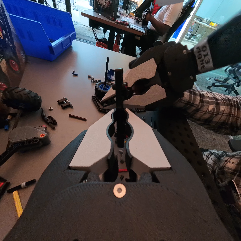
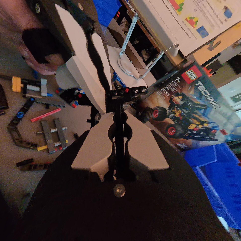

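On the left, a blue bin (image 1: 39, 31) and loose tyre (image 1: 22, 99) sit on the grey bench (image 1: 62, 80). The left tool (image 1: 119, 112) is clamped on a black beam assembly (image 1: 119, 99); the right tool (image 1: 112, 103) also grips it. Only the right wrist view shows the printed toy box (image 2: 189, 104). A seated person (image 1: 161, 18) works behind.

Left wrist view: mounted close behind own fingers, facing forward over the grey table (image 1: 52, 80), right gripper (image 1: 113, 103) entering at right of frame. Right wrist view: rolled sideways, equally close, table (image 2: 80, 117) at left. Shared at centre: black beam assembly (image 1: 119, 91) (image 2: 121, 95), both grippers' tips.
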